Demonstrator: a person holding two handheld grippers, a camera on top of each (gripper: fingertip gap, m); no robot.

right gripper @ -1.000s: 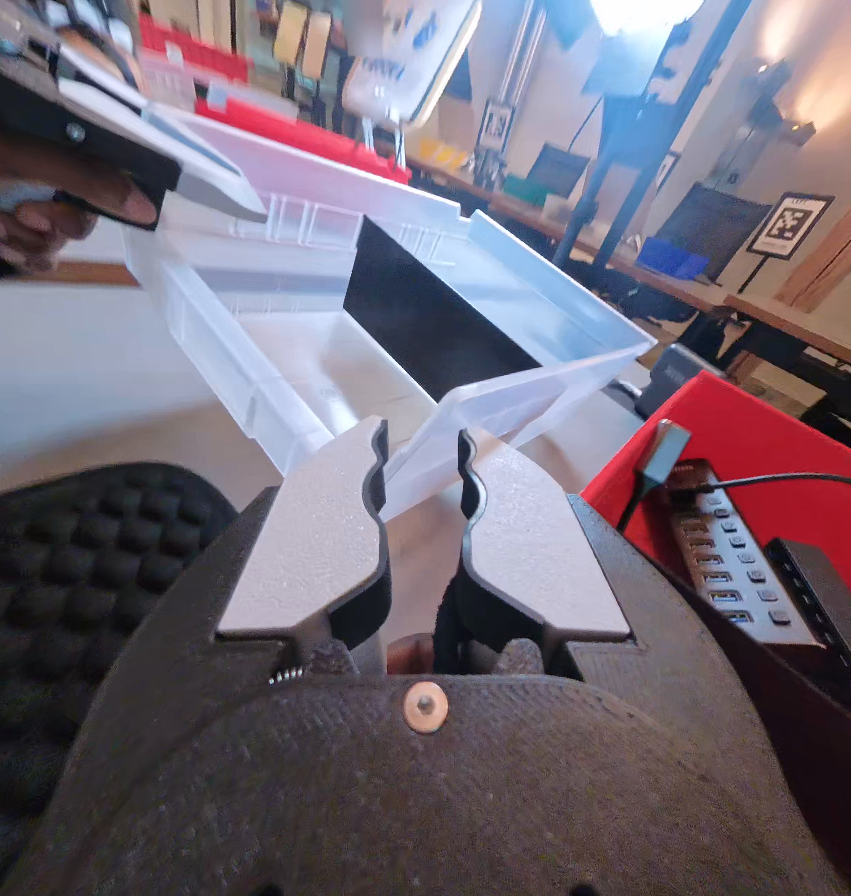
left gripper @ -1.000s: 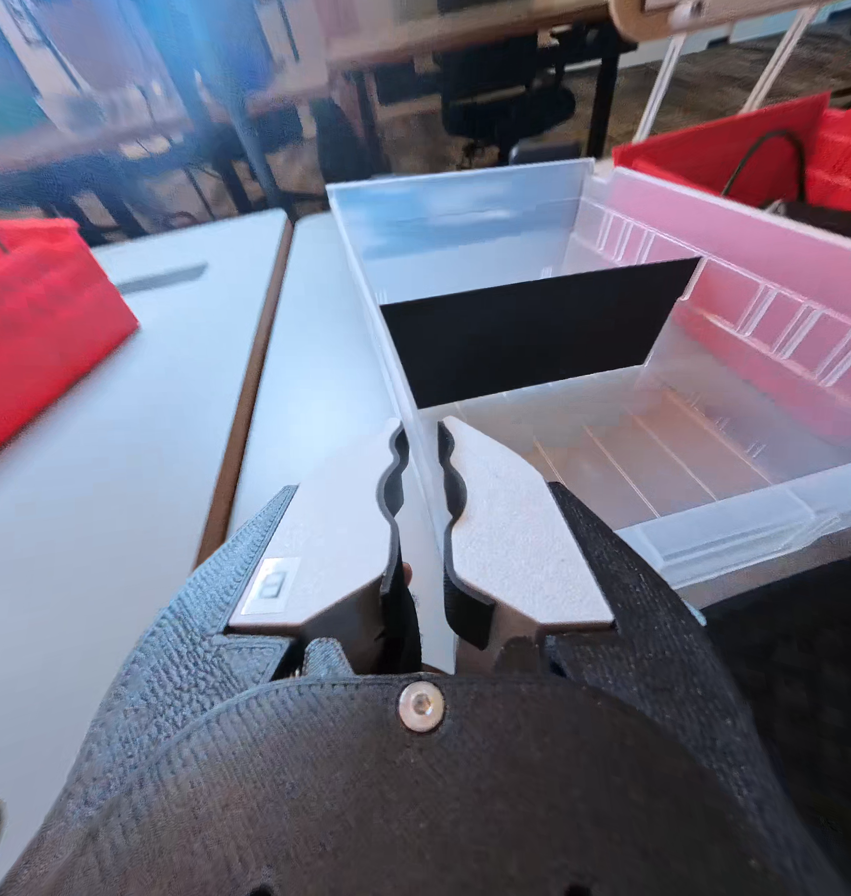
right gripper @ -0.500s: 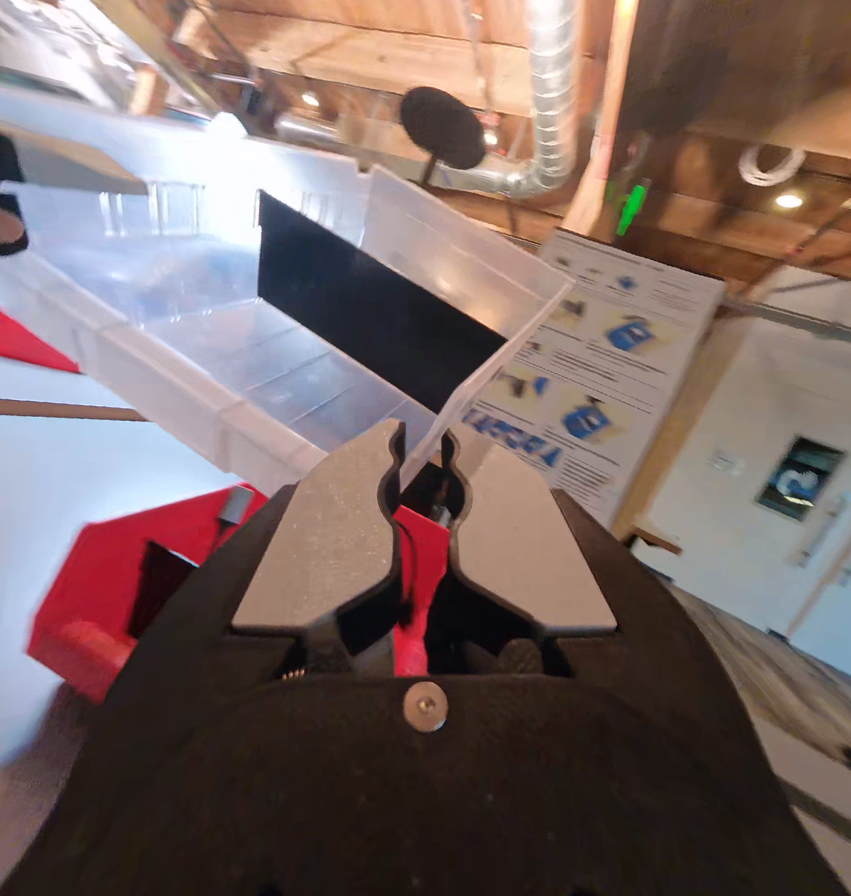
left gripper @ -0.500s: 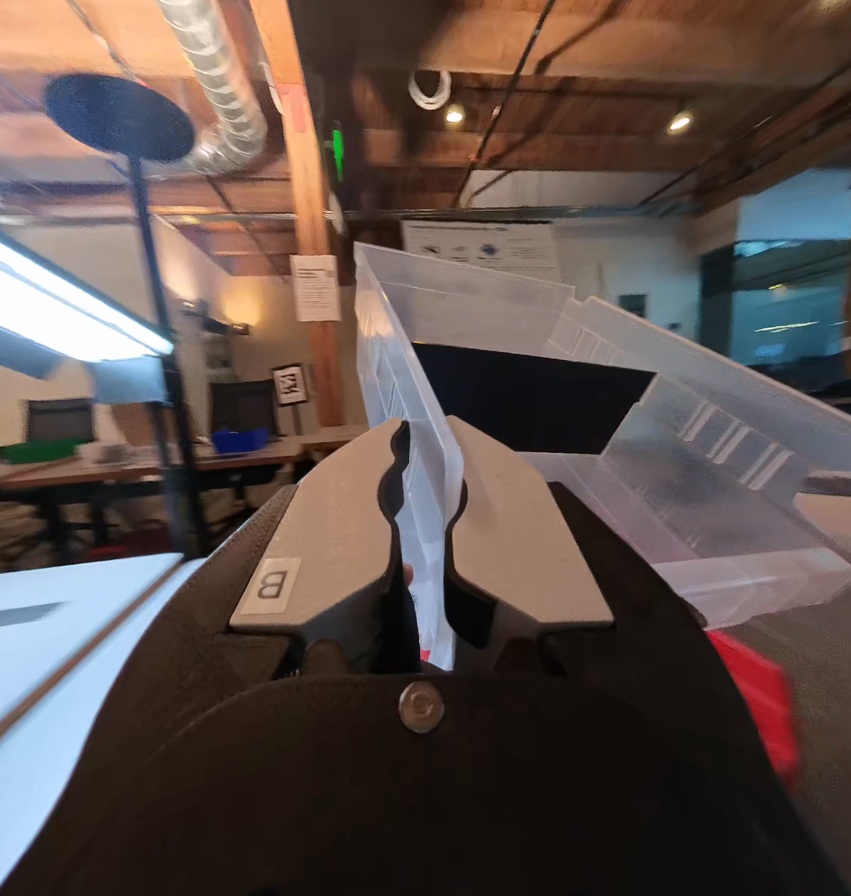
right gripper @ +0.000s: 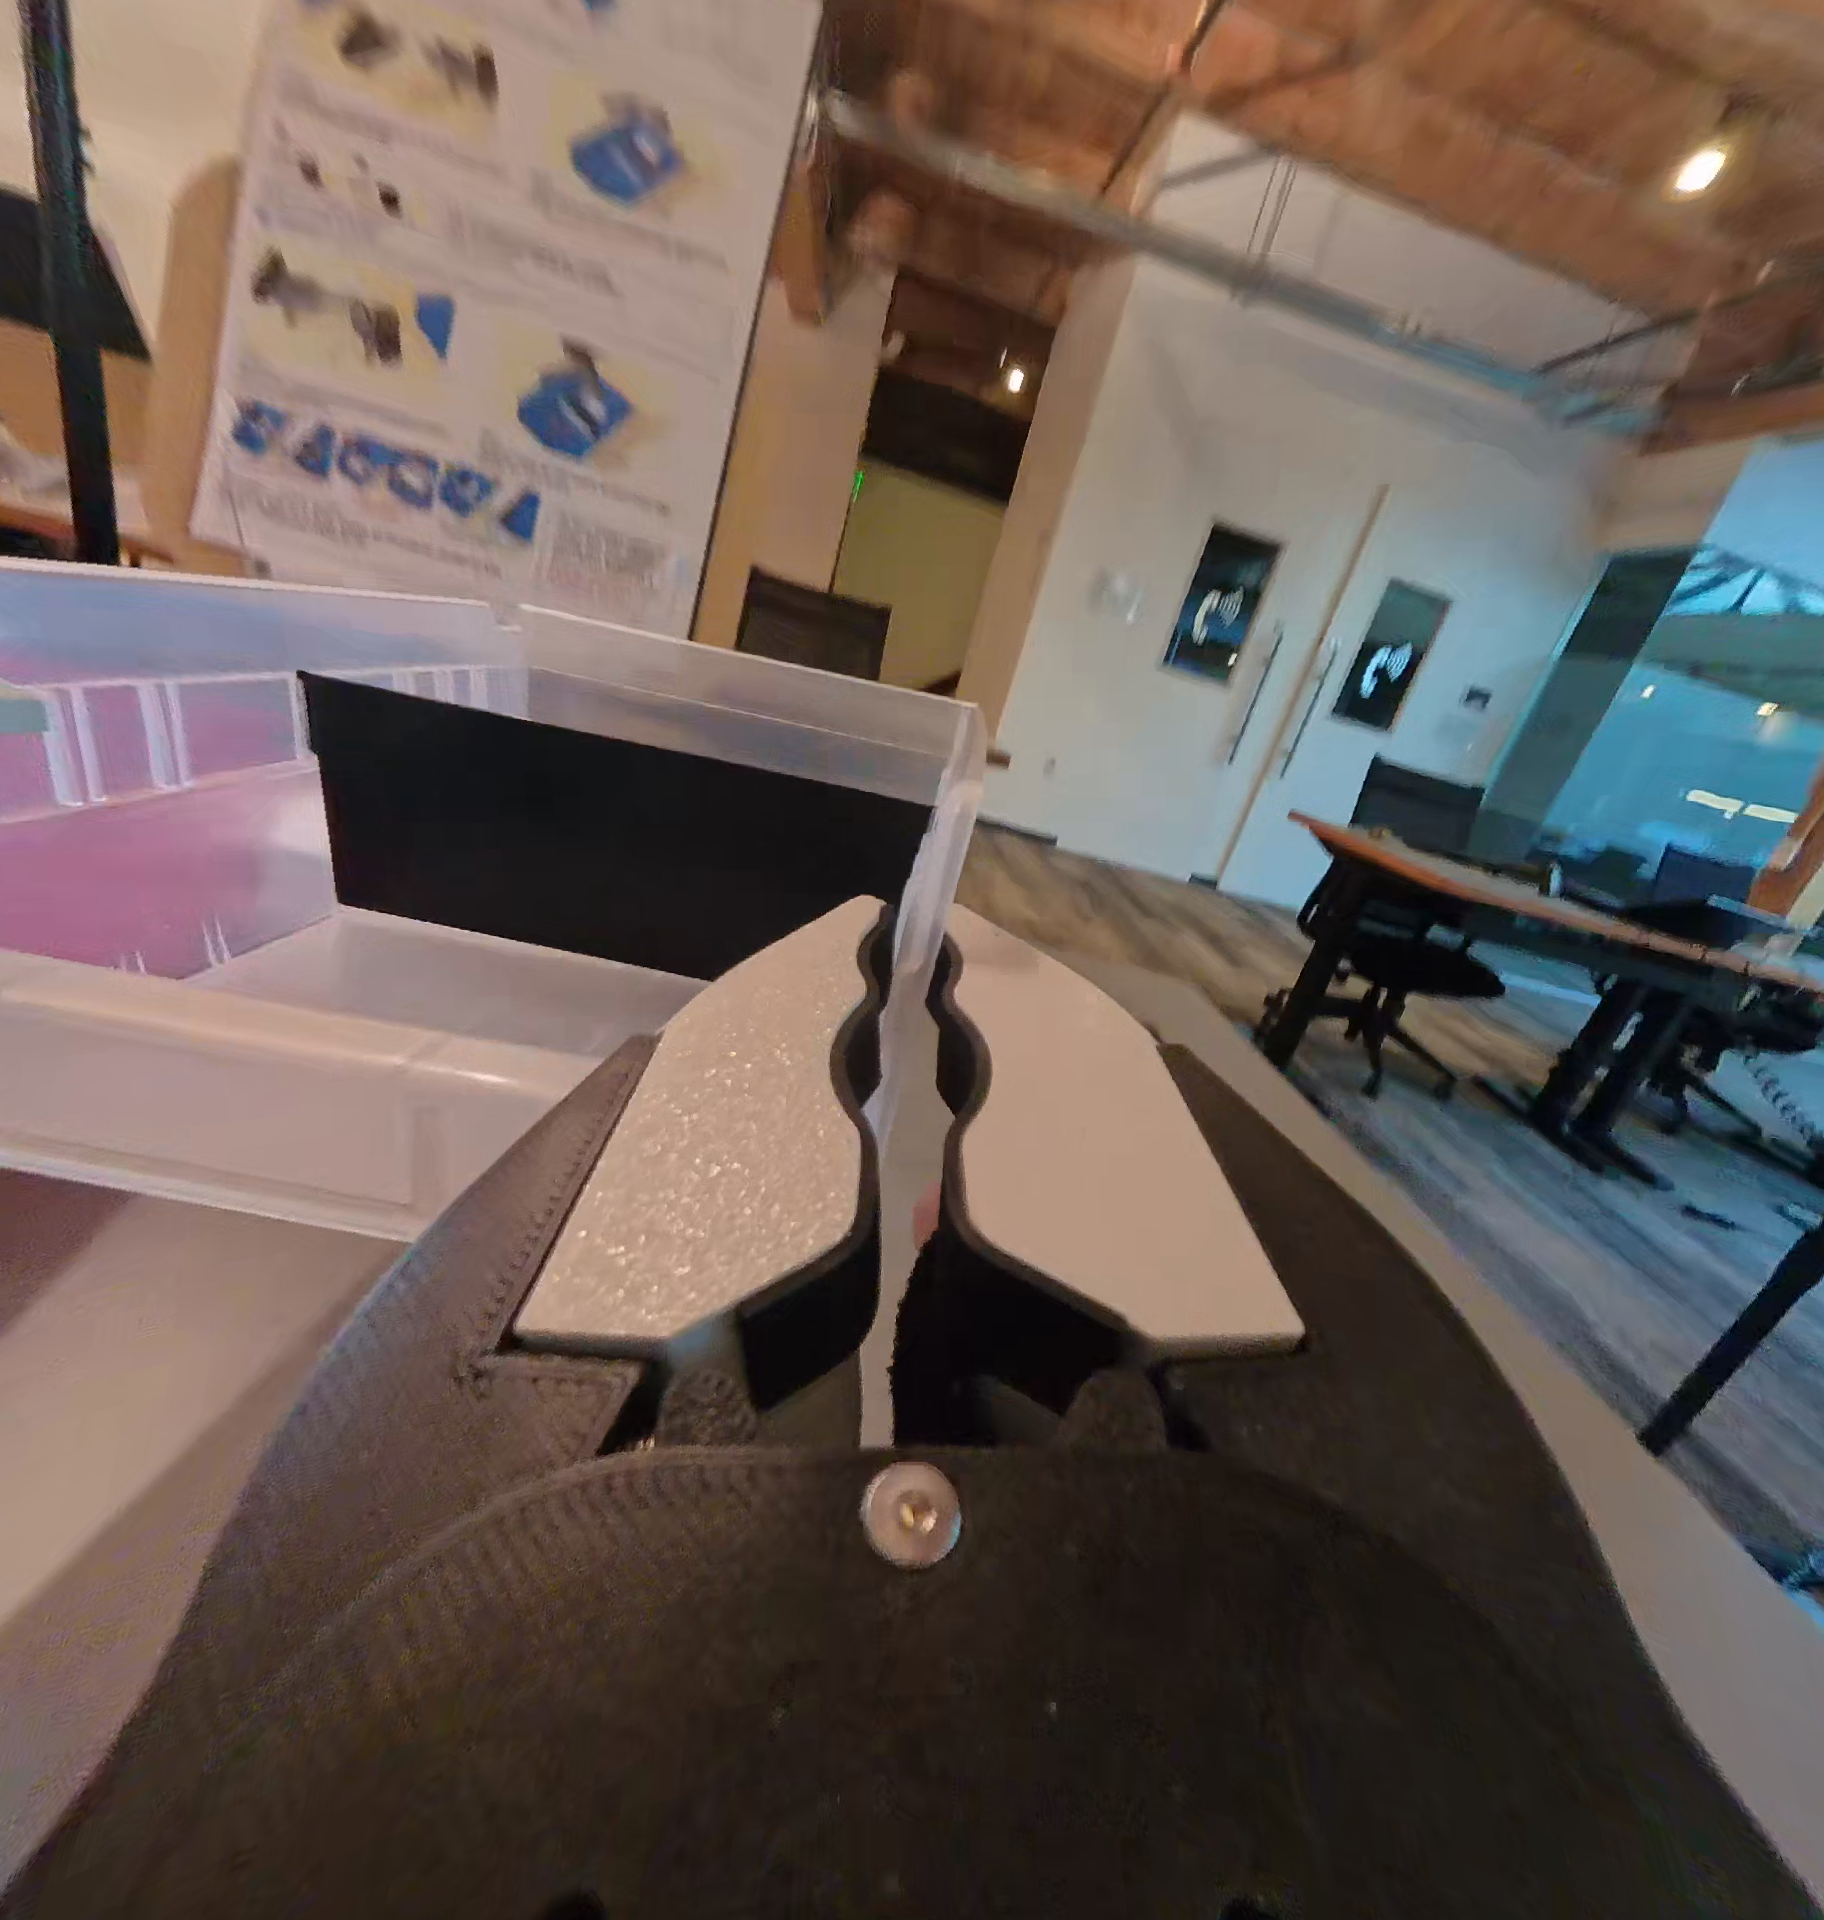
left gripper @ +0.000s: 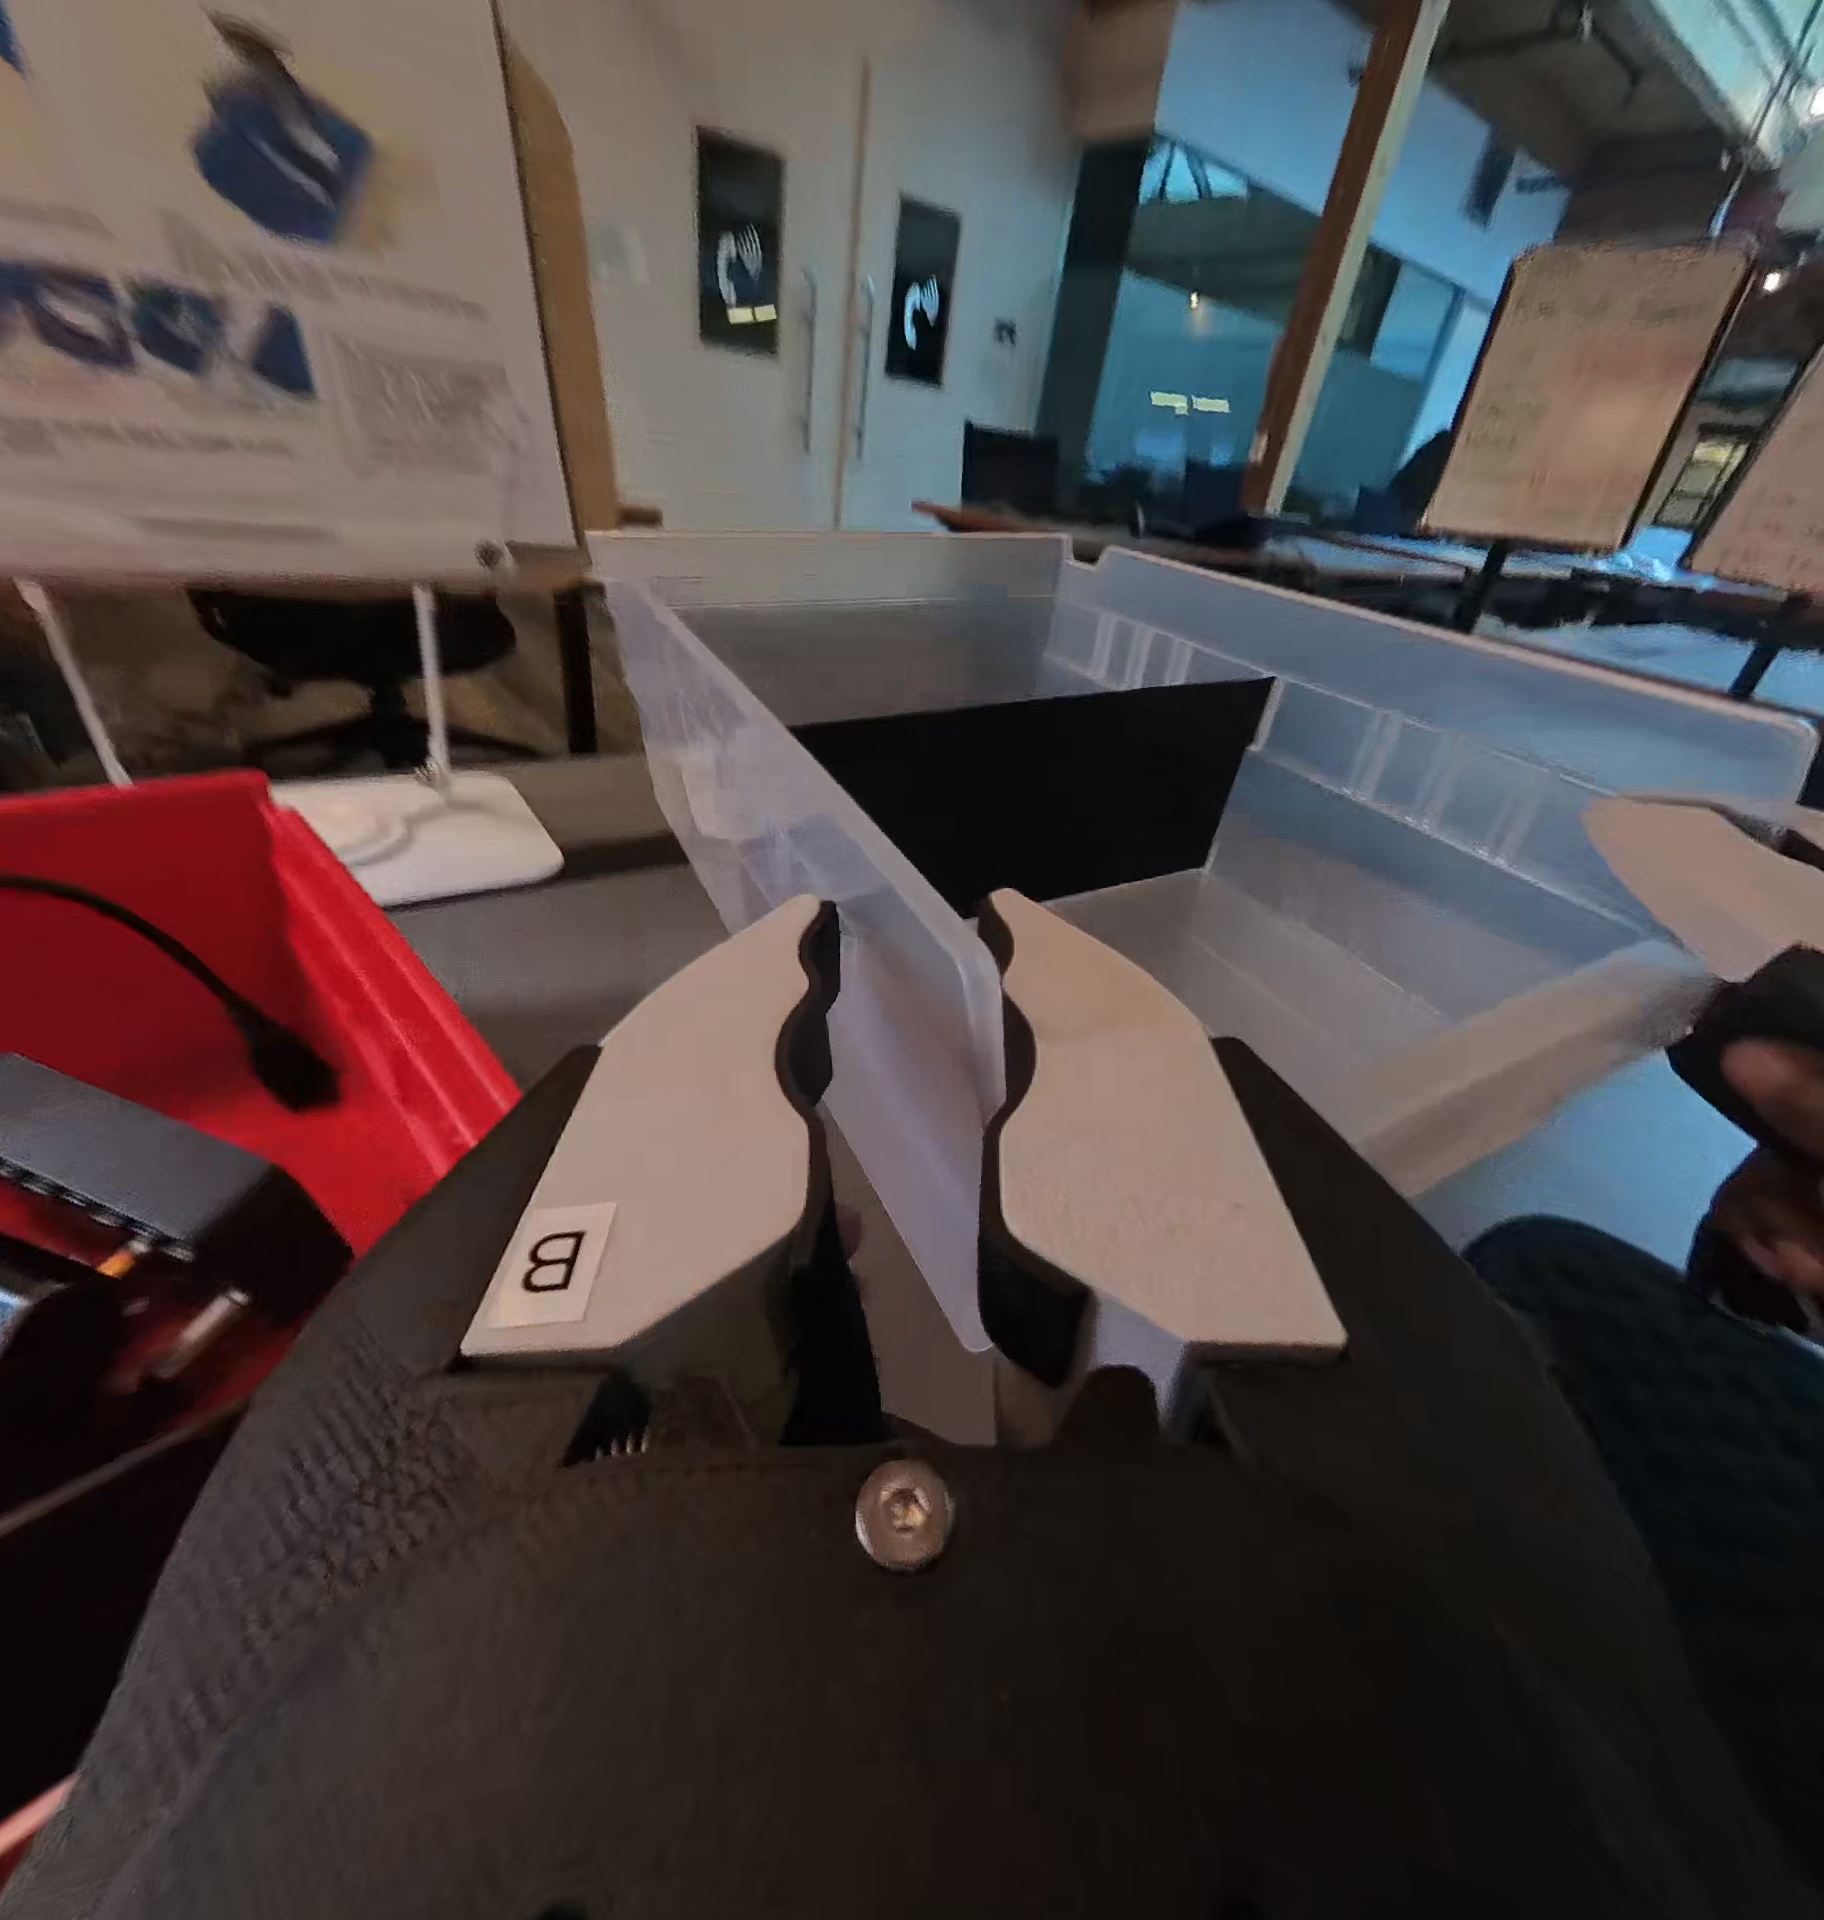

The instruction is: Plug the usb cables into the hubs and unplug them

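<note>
A clear plastic bin (left gripper: pixel 1407 727) with a black divider (left gripper: pixel 1012 790) is held between both grippers. My left gripper (left gripper: pixel 908 925) is shut on its left side wall. My right gripper (right gripper: pixel 913 925) is shut on the bin's right side wall (right gripper: pixel 929 883); it also shows at the right edge of the left wrist view (left gripper: pixel 1718 894), with a hand behind it. A red bin (left gripper: pixel 160 935) at the left holds a grey USB hub (left gripper: pixel 97 1164) and a black cable with its plug (left gripper: pixel 284 1060) loose above the hub.
A white stand base (left gripper: pixel 430 831) sits on the grey table (left gripper: pixel 534 956) behind the red bin. A black textured pad (left gripper: pixel 1666 1455) lies at the lower right. Desks and chairs (right gripper: pixel 1510 935) stand across the room to the right. The grippers' ends are close to 20 cm from one another.
Both grippers have carried the clear bin round and down, from tilted up against the ceiling to level over the table beside the red bin. Both stay shut on its walls.
</note>
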